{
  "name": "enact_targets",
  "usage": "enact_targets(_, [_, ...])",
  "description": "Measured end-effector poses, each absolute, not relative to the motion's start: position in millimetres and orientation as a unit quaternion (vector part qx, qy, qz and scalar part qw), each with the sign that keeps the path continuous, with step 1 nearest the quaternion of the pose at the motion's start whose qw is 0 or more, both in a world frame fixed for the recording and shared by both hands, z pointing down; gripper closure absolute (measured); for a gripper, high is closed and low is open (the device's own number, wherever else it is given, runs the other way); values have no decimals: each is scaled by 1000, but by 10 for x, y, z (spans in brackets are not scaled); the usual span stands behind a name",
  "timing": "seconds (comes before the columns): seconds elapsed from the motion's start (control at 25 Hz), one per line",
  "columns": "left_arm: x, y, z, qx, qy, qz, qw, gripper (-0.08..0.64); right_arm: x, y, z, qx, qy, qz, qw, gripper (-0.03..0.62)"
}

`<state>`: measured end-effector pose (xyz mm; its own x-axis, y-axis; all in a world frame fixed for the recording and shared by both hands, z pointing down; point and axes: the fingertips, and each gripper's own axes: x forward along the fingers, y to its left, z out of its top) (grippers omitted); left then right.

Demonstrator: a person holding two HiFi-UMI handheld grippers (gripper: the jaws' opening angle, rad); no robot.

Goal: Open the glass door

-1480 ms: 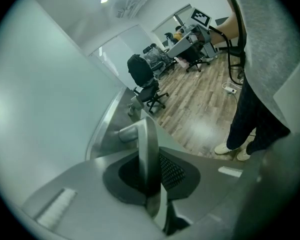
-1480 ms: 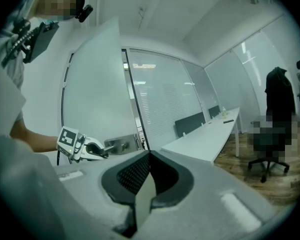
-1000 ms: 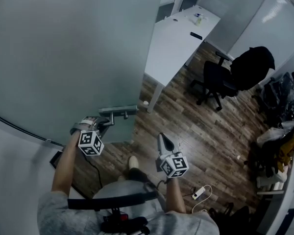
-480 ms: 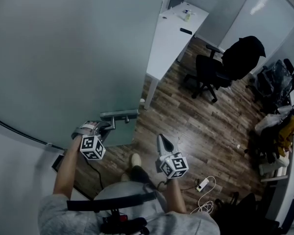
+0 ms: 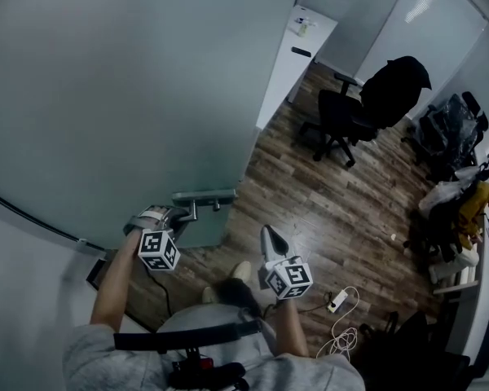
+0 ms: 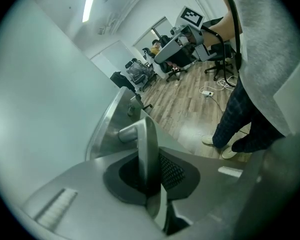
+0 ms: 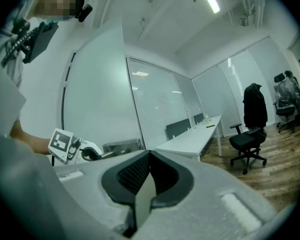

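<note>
The glass door (image 5: 106, 96) has swung wider, our left gripper (image 5: 169, 216) at lower left clamped on its handle (image 5: 202, 195), right gripper (image 5: 270, 239) shut and empty — next we keep swinging it open.

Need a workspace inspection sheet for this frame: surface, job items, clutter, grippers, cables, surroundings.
Surface: wood floor.
Job's things: frosted glass door; metal door handle near its free edge.
Clutter: bags piled at the right edge of the head view.
Grippers: left gripper shut on the door handle; right gripper shut, empty, clear of the door.
Cables: power strip with a white cable on the floor; black cable beside the door.
Surroundings: white desk; black office chair with a dark jacket.
</note>
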<state>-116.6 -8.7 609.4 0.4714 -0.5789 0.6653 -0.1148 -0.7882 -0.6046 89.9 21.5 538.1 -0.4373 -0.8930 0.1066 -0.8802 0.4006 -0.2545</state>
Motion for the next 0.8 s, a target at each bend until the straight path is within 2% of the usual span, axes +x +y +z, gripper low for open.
enact_targets(0.8, [-1135, 609, 6088, -822, 185, -469, 264, 522, 1130, 846, 5416, -537, 831, -140, 17, 591])
